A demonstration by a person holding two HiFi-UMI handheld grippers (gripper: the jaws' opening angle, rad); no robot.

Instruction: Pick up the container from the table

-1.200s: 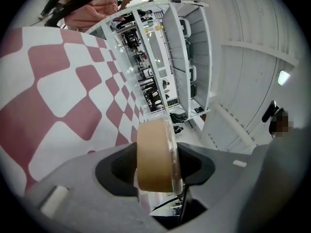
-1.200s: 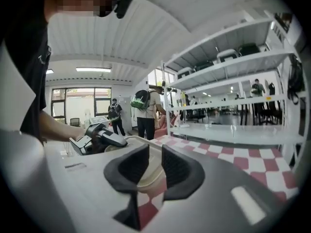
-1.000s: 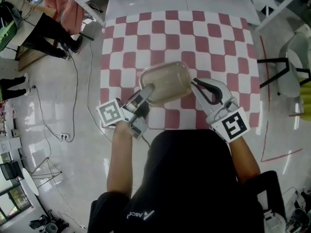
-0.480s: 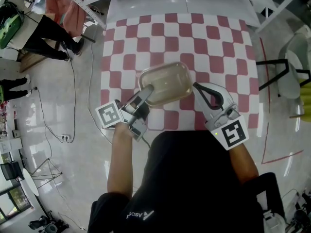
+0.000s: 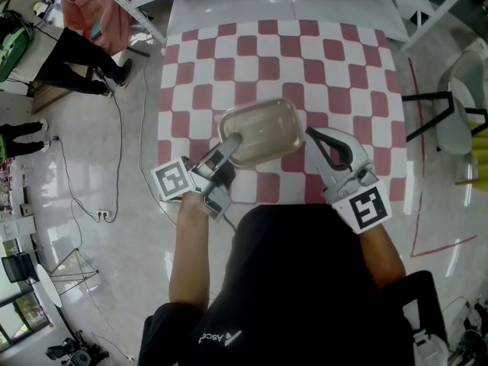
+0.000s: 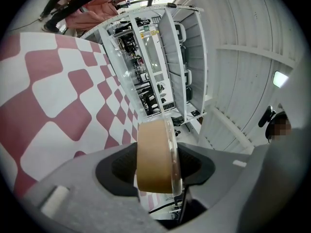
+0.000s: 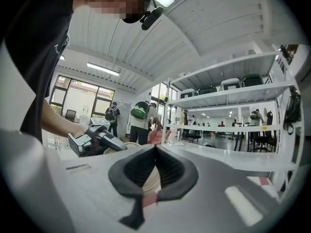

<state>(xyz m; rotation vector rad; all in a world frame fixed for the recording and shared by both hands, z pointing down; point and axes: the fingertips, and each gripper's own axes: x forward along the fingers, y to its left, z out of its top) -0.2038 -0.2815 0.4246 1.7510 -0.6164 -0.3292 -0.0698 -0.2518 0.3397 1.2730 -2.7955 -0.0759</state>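
I am after a single translucent plastic container (image 5: 263,128), a shallow tub shaped like a rounded rectangle, with soft corners and a clear lip round the top. From above it looks pale beige and cloudy. Seen along my left tongs (image 5: 231,144), its wall stands edge-on as a tan band with a glassy rim down one side. It is over the near half of the bench (image 5: 229,52), close to my body, with its long side running across me. I cannot tell whether its base rests on the bench or hangs just off it.

My left tongs are pinching that container at its near left corner, with the wall caught between the two dark pads. My right tongs (image 5: 311,134) are pressed together with nothing between the pads. Their tip is just beside the container's right end, and I cannot tell whether it touches.

Counting up, there is one container and one bench. One red-and-white chequered cloth (image 5: 351,67) is spread over the bench. There are two tongs, one in each of my hands, and two marker cubes: one on the left tongs (image 5: 174,178) and one on the right tongs (image 5: 369,206). Past my right tongs the room shows a white shelving rack (image 7: 228,101), and at least two people with backpacks (image 7: 140,111) stand well beyond the bench.
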